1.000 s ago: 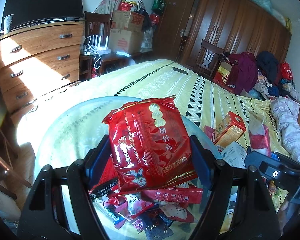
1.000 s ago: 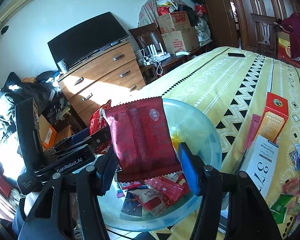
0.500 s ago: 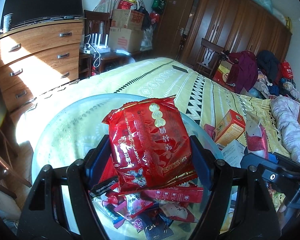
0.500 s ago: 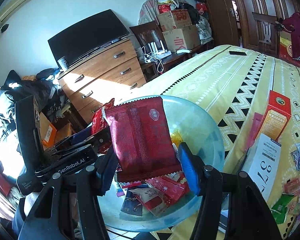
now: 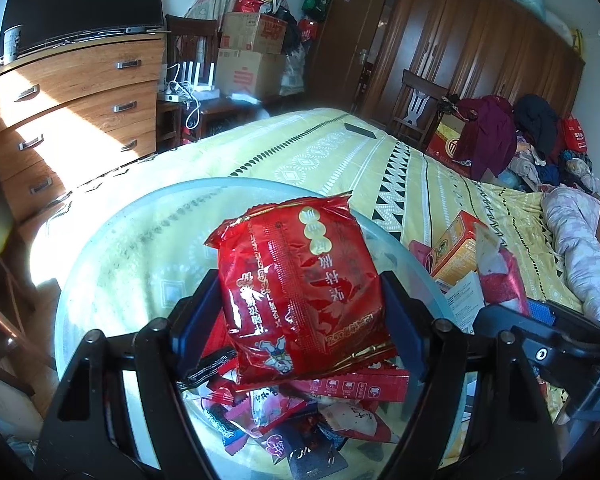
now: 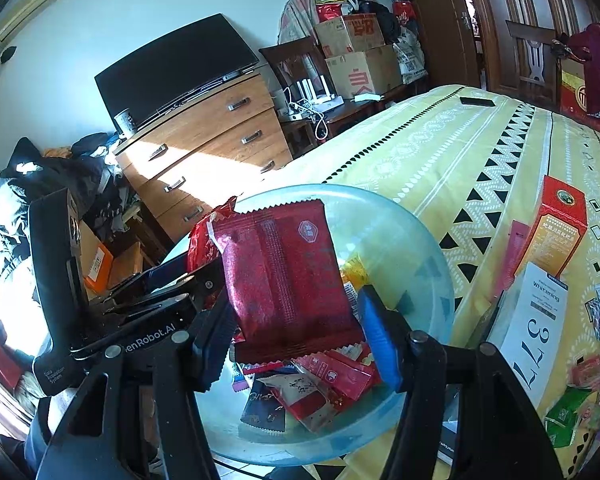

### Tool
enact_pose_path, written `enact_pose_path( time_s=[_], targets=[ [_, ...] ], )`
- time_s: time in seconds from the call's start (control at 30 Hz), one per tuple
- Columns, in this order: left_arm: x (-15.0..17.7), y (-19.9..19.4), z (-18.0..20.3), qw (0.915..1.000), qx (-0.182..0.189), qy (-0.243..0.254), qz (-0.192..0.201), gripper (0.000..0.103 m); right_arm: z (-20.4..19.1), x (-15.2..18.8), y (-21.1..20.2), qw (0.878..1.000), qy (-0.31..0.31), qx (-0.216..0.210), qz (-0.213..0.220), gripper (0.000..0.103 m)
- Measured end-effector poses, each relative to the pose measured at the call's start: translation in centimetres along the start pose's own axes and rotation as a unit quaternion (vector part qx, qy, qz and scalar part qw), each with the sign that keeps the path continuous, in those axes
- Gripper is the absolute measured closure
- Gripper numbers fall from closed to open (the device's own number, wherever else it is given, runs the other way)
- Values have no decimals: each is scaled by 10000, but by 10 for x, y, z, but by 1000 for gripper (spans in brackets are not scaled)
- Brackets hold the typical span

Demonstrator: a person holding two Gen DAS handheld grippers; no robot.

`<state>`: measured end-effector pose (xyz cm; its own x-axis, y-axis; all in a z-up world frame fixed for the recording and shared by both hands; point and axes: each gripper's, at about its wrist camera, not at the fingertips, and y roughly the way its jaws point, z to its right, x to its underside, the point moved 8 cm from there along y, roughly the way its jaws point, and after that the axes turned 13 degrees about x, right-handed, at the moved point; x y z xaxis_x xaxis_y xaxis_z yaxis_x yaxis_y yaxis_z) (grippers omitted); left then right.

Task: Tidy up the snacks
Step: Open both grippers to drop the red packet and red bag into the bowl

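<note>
the left gripper (image 5: pixel 300 312), low in the centre of its frame, has its jaws pinching a glossy bright red snack packet (image 5: pixel 300 292) by both side edges. the right gripper (image 6: pixel 296 332) likewise pinches a matte dark red foil packet (image 6: pixel 284 276) upright. both hang over the translucent pale blue plastic bowl (image 6: pixel 420 248) on the yellow patterned bed (image 6: pixel 480 152), probably so each packet can drop onto the small wrapped snacks (image 6: pixel 320 384) lying in it.
</note>
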<state>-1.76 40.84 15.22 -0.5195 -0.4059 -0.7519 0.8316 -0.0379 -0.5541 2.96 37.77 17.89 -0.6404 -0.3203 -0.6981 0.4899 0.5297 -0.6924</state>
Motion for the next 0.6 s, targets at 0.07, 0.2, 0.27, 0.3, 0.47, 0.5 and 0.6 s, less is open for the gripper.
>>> enact_pose_path(
  time_s=[0.07,0.2,0.27,0.3,0.47,0.5,0.6],
  targets=[
    [0,2,-3,10000,-49,-38,-19,22,-1,1,2,10000,-1,-5,-20,38],
    [3,2,-7,9999,-76,-114,-23,18,-1,2,4,10000,7,-3,-35,30],
    [2,0,-8,9999,-123,-119,12,14,-1,2,4,10000,9,-11,-45,29],
    [2,-1,-9,9998,-137,-122,31,12,-1,2,4,10000,8,-13,-45,28],
    [4,0,-10,9997,-168,-149,-3,8,-1,3,4,10000,22,-3,-48,22],
    [4,0,-10,9997,-175,-163,-16,6,-1,3,4,10000,29,8,-48,21],
    [7,2,-12,9996,-197,-196,-93,3,4,5,2,10000,71,56,-41,18]
  ],
)
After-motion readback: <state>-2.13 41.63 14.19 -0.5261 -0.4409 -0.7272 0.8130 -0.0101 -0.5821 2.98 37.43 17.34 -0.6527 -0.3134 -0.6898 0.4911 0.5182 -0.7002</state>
